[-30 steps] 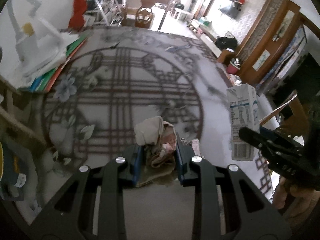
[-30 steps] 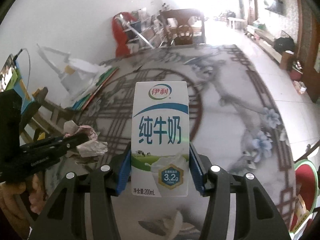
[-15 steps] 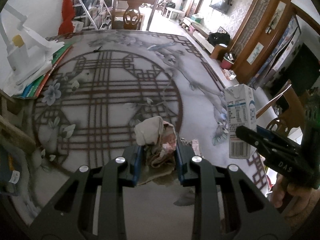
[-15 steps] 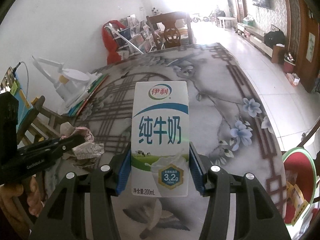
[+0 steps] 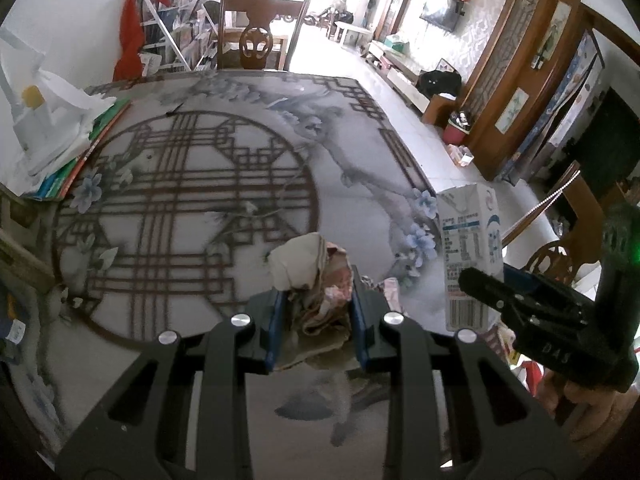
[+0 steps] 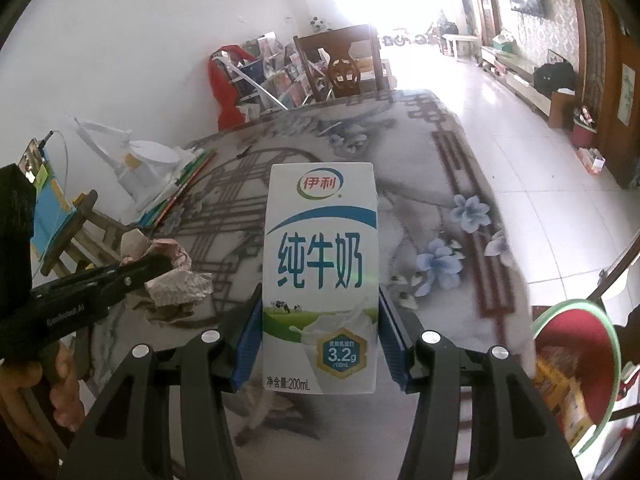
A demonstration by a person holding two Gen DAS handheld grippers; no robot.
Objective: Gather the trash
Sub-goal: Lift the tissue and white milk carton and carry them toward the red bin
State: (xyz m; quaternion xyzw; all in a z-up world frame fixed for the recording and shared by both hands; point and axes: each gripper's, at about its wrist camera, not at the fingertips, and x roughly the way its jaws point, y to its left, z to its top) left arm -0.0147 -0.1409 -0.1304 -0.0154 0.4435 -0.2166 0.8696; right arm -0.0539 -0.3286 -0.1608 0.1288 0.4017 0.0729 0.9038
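We see the left gripper [image 5: 316, 320] clamped on a crumpled wrapper [image 5: 316, 280] (paper bulging out beyond the fingers). To its right, the right gripper [image 6: 320, 344] squeezes an upright milk carton [image 6: 320, 276] above the table [image 5: 200, 200].

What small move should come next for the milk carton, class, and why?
Probably carry the right hand-held gripper rightward over the red bin before letting go. The milk carton is clamped upright above the table, and the bin stands off the table's right edge with trash already inside.

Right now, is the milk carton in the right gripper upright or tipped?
Upright: the milk carton stands vertical, label reading level, clamped at both sides by the right gripper.
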